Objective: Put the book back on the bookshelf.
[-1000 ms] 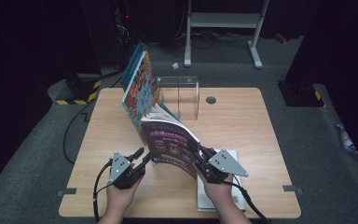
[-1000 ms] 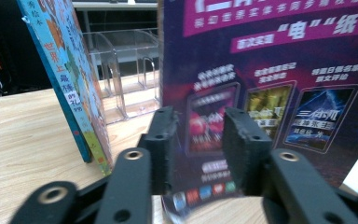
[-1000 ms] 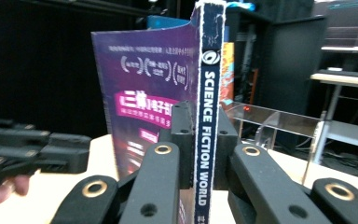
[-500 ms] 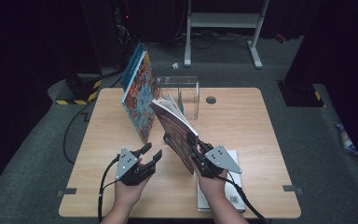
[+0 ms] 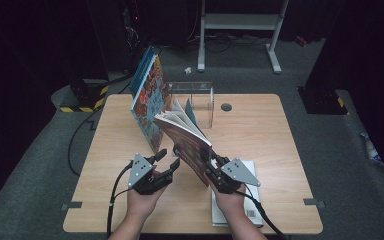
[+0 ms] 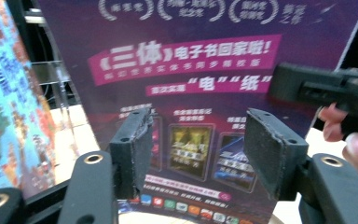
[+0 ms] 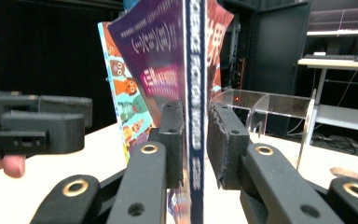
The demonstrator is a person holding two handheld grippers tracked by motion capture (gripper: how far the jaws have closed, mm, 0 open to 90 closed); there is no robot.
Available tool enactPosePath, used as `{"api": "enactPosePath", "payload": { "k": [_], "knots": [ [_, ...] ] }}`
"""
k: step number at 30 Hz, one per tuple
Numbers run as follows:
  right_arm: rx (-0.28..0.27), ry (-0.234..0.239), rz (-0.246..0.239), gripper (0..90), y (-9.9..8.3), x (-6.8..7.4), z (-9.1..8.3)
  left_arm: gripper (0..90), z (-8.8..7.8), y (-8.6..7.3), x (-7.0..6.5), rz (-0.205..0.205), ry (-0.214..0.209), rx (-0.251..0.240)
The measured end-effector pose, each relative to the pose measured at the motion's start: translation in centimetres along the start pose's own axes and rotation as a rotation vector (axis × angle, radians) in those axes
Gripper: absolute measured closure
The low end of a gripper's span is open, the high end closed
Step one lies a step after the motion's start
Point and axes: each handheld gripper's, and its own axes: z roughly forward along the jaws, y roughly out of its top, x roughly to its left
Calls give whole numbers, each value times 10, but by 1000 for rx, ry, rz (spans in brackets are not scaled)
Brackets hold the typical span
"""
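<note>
1. Magazine [image 5: 187,145] stands upright at table [image 5: 260,130] centre, spine clamped by right gripper [image 5: 214,167], whose jaws just eased slightly.
2. Left gripper [image 5: 167,161], at nine o'clock of it, jaws just opening, empty.

- My jaws: black
- Magazine [image 6: 186,60] I hold: purple cover, pink banners, white lettering
- Standing book [image 5: 150,102]: turquoise, orange cartoon pattern
- Table [image 5: 260,130]: pale woodgrain

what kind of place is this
Probably a lab or studio set up for recording handling work: a lone wooden table on grey carpet in a dark room, a metal stand with cables behind, and a hazard-striped base on the floor.
</note>
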Motion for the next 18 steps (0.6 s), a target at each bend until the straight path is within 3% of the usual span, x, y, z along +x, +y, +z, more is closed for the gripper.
{"api": "enactPosePath", "payload": {
  "k": [14, 18],
  "knots": [
    [49, 28, 11, 755, -11, 3, -9, 336, 14, 17, -17, -6, -35, -33],
    [66, 31, 48, 788, -15, 2, -10, 305, 17, 23, -21, -13, -38, -54]
  ]
}}
